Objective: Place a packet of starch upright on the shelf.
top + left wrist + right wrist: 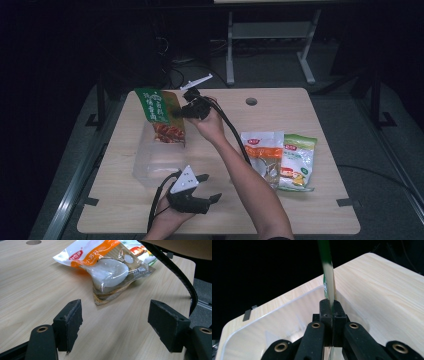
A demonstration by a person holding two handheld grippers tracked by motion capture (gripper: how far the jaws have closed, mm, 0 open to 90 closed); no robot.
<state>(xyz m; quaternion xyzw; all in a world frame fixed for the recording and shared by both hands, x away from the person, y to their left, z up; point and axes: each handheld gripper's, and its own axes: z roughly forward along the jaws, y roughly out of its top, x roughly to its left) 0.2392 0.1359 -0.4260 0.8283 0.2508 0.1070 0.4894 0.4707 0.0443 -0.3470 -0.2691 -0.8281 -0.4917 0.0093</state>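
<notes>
The right arm is stretched forward across the counter (300,210), and the green packet (161,114) is held upright by its edge over the clear container (150,167) in the clamped right tongs (331,310). The left tongs (115,322) are rested low, jaws spread wide around nothing. In the left gripper view, the orange packet (110,262) is shown close

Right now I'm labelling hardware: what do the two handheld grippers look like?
Both are black. The left gripper carries a grey three-cornered plate; its square jaw pads are frayed. The right gripper trails a thick black ribbed cable; brass rivets dot its linkage.
</notes>
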